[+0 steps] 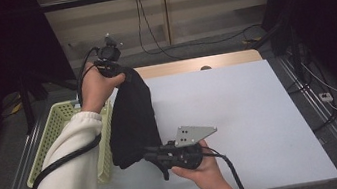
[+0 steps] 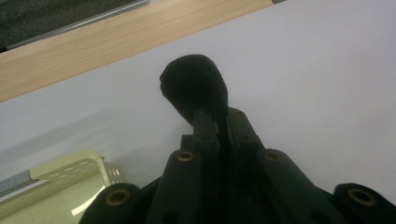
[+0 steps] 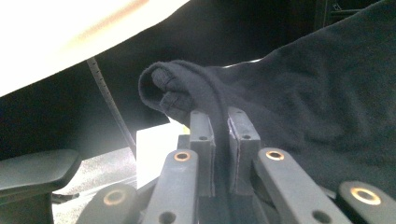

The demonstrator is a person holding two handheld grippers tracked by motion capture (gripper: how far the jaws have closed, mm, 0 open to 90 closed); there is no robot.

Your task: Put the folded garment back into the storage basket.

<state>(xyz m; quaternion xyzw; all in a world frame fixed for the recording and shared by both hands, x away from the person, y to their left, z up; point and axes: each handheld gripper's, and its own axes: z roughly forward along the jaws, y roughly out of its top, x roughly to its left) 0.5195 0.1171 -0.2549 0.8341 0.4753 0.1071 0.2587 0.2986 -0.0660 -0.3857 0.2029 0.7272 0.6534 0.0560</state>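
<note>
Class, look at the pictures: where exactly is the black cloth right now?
In the high view the black cloth hangs over the table's left edge beside the green basket, pinched between left gripper and right gripper.

Left tool (image 1: 120,71) raised, right tool (image 1: 158,157) low, both clamped.

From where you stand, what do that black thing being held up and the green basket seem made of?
The black garment looks like soft, matte knit or fleece: it droops and bunches between the jaws. The basket looks like pale green moulded plastic, with a slotted wall and smooth, slightly glossy rim.
</note>
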